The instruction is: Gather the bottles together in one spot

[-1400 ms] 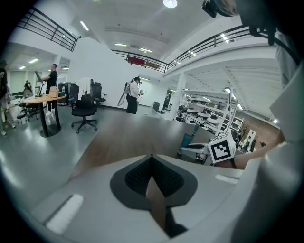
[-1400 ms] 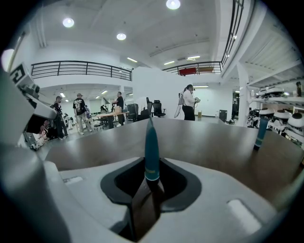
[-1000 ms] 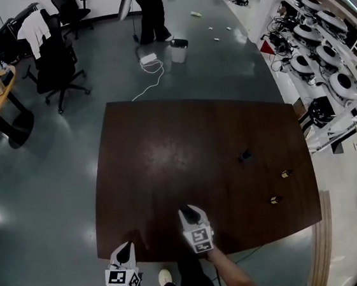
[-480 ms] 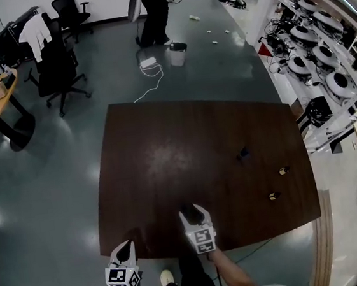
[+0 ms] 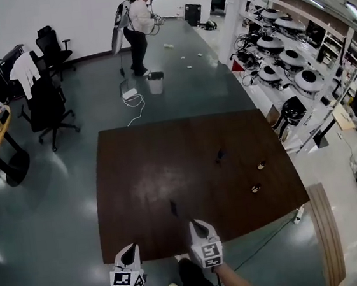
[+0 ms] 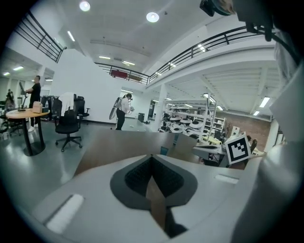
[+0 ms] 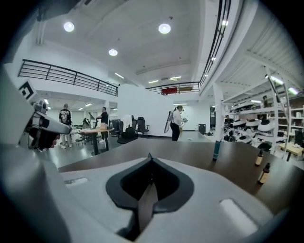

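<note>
Head view shows three bottles standing apart on the right half of the surface (image 5: 144,175): the tall bottle (image 5: 219,156), the far small bottle (image 5: 262,165) and the near small bottle (image 5: 255,188). None is gathered, so the task looks to be at its first reach. The left hand-held gripper (image 5: 130,247) and right hand-held gripper (image 5: 194,223) hover at the near edge, jaws pressed together and empty, the right's having just closed on nothing. Next, the right one probably needs to spread its jaws and travel to the near small bottle.
</note>
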The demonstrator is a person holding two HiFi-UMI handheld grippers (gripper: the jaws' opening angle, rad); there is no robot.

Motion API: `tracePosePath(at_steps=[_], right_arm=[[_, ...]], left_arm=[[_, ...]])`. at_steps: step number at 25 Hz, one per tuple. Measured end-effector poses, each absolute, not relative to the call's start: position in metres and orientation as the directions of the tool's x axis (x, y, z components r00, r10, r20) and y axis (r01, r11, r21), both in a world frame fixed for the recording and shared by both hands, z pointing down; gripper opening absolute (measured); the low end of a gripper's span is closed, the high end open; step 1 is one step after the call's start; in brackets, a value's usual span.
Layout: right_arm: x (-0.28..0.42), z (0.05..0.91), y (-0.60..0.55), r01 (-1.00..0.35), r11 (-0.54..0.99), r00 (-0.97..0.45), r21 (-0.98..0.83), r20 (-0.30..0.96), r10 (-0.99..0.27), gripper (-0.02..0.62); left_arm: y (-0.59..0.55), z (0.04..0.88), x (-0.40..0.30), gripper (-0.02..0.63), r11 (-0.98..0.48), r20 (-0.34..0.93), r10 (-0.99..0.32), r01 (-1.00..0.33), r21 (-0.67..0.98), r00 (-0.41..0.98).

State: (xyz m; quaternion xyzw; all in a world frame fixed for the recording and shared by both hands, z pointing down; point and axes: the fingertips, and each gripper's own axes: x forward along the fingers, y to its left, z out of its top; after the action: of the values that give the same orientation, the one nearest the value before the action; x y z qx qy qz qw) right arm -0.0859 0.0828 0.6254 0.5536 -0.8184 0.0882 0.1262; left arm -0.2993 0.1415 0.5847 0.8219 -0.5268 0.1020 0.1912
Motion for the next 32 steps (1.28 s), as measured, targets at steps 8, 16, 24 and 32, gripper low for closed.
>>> tracePosePath(at_steps=[8,16,24,32], right_arm=[[-0.032,0.6,0.127,-0.978,0.207,-0.201,-0.008,0.276,-0.94,0.002],[0.029,0.59,0.119,-0.99,0.136,-0.137,-0.019,0.245,-0.96,0.002],[0.051,0.592,0.065,-0.989,0.144,-0.15,-0.044,0.249,-0.957,0.002],[0.067,0.613,0.012,-0.986,0.152,-0.166,-0.072,0.279,-0.946,0.002]], left_arm=[[0.143,0.563,-0.238,0.0,-0.531,0.303,-0.763,-0.821,0.21,0.571],[0.118,0.546,-0.162,0.0,-0.639,0.268,-0.693,-0.743,0.2,0.669],[0.073,0.54,-0.124,0.0,-0.665,0.307,-0.658,-0.722,0.192,0.688],[0.028,0.552,-0.098,0.0,-0.664,0.352,-0.641,-0.722,0.191,0.682]])
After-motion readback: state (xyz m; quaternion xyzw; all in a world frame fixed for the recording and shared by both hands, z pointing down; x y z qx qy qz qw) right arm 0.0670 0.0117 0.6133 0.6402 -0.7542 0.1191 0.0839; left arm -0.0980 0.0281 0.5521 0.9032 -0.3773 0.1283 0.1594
